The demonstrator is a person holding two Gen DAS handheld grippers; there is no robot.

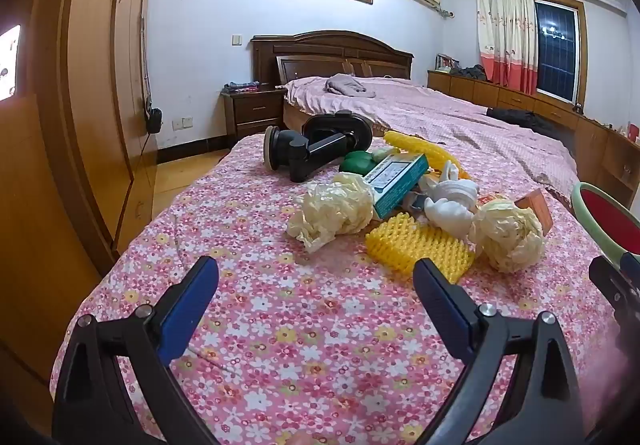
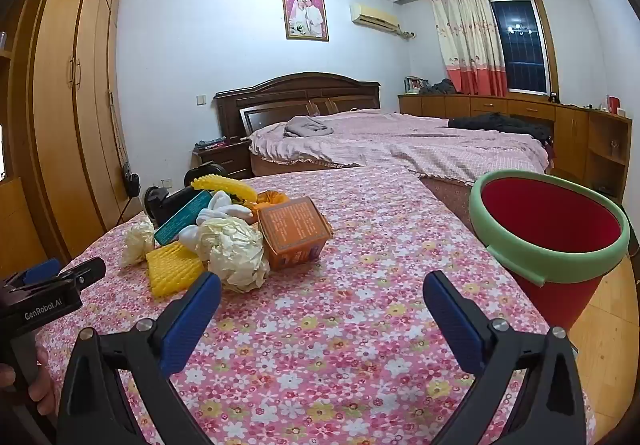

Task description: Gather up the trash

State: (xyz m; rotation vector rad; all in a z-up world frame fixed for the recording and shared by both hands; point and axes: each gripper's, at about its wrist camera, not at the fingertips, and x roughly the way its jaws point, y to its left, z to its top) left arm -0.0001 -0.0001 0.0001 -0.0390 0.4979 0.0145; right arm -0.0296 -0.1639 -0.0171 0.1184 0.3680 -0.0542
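Observation:
A pile of trash lies on the floral cloth: two crumpled cream paper balls, yellow foam netting, a teal box, white crumpled pieces and an orange carton. A red bin with a green rim stands at the cloth's right edge. My left gripper is open and empty, short of the pile. My right gripper is open and empty too, between the pile and the bin. The left gripper also shows at the far left of the right wrist view.
A black suction-cup holder lies behind the pile. Beyond it is a bed with a pink cover, a nightstand, a wardrobe at left and low cabinets under the window.

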